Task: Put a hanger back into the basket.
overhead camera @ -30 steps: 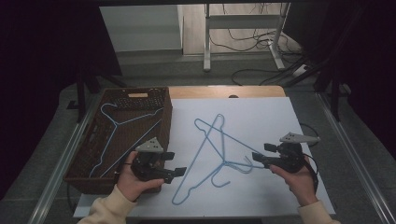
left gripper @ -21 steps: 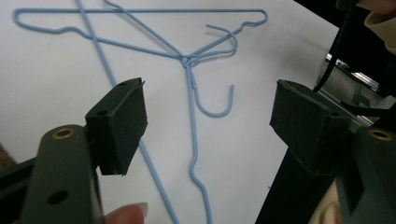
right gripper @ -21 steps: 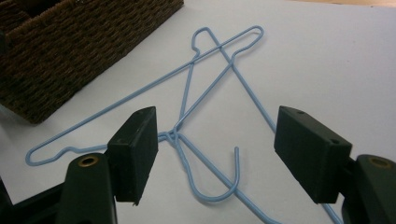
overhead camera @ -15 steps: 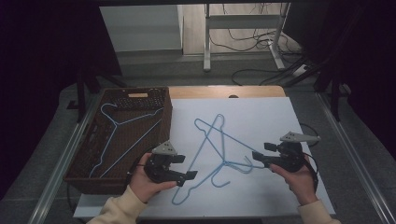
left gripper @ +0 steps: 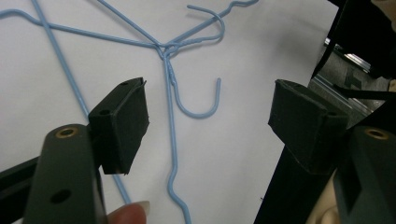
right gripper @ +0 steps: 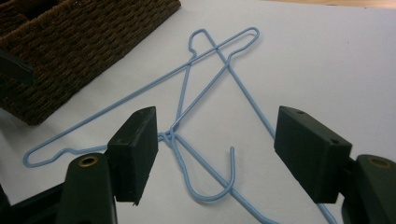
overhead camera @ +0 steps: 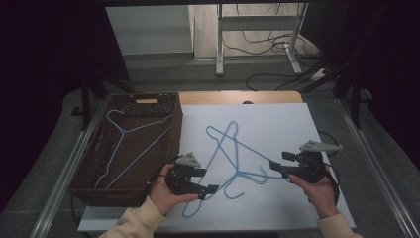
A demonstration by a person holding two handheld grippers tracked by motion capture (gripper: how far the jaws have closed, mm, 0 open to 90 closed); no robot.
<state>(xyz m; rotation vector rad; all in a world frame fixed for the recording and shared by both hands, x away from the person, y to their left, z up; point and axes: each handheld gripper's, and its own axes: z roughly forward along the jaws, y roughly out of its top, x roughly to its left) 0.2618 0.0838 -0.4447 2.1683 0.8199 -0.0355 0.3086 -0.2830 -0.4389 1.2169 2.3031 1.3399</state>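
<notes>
A white sheet [overhead camera: 277, 124] covers the table, with a woven basket [overhead camera: 94, 168] holding one blue hanger [overhead camera: 130, 144] at its left and two crossed blue hangers [overhead camera: 233, 153] lying loose on the sheet. Since a second ago the left gripper [overhead camera: 210, 189] has shifted from the basket edge toward the loose hangers, jaws spread and empty, indicating an approach to grasp; the right gripper [overhead camera: 277, 169] rests released beside their necks. The left gripper view resolves the twisted necks and hooks [left gripper: 198, 105], which appear tangled from above.
</notes>
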